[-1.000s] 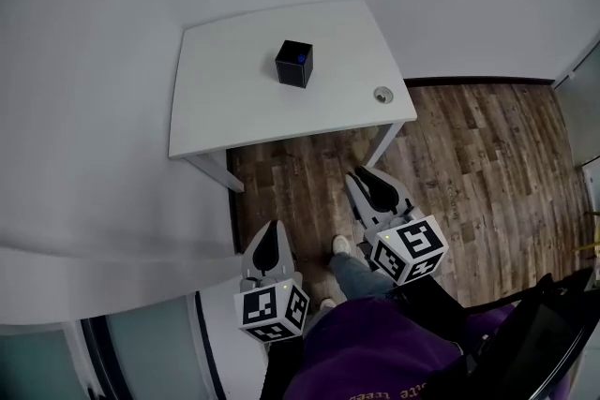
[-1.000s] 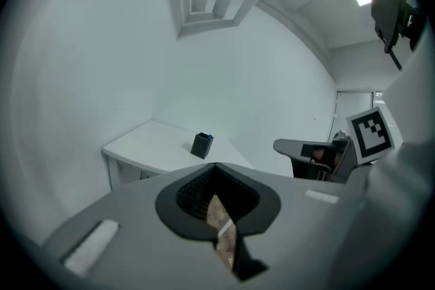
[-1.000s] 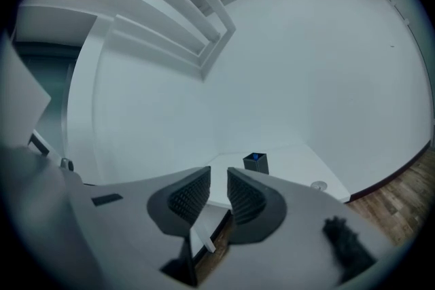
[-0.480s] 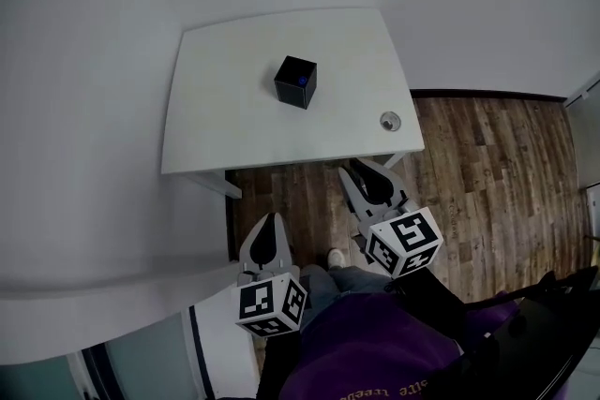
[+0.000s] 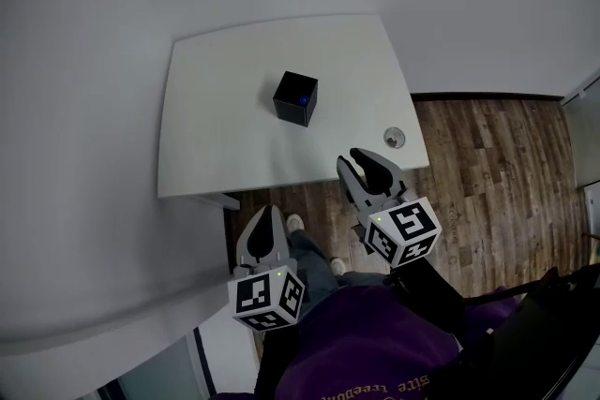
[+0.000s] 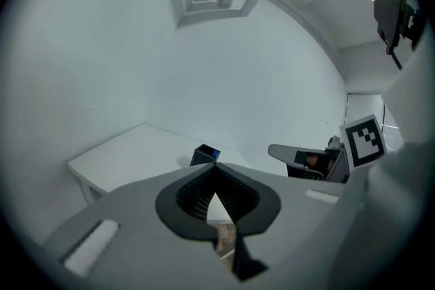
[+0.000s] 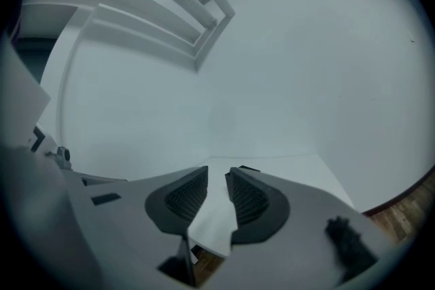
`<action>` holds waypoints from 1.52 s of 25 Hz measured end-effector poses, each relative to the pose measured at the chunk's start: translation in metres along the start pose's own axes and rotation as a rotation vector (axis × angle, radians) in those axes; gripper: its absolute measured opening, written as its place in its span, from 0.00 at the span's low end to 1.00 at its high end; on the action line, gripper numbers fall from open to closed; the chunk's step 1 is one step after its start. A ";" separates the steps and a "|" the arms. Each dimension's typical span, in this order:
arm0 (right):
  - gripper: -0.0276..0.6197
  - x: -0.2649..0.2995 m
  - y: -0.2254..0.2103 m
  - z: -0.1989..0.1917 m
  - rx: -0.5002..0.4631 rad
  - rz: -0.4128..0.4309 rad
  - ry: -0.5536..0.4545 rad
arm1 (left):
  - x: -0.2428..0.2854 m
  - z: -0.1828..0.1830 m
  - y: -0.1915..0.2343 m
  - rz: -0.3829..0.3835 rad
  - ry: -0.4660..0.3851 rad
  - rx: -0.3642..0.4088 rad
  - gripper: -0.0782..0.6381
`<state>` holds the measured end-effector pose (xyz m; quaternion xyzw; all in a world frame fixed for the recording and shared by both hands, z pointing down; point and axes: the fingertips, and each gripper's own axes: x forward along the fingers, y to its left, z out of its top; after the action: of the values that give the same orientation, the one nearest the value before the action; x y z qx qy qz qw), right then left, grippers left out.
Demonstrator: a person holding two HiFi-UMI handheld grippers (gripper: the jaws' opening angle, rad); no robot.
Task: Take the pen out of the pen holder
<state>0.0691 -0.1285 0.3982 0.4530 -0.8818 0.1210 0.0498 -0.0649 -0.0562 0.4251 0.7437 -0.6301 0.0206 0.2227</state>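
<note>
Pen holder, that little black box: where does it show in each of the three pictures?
Head view: pen holder on the white table, just above centre.
Left gripper view: low, just left of centre.
Right gripper view: only a dark sliver low at centre, probably it.
Shared landmark: the table, seen in all three.

White table [image 5: 216, 117]: black pen holder [image 5: 295, 96] near centre, grommet [image 5: 395, 137] at corner.

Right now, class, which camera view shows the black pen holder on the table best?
The head view: it looks down on the pen holder, showing its open top, its sides and something blue inside. The left gripper view shows it small, its base hidden; the right gripper view shows only a dark sliver.
</note>
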 end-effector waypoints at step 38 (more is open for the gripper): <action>0.18 0.206 -0.062 -0.061 -0.126 -0.090 0.373 | 0.181 0.096 0.120 -0.040 0.047 0.018 0.12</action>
<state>-0.0024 -0.3094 0.5080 0.4578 -0.8419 0.1450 0.2460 -0.1651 -0.2710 0.4313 0.7573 -0.6096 0.0393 0.2309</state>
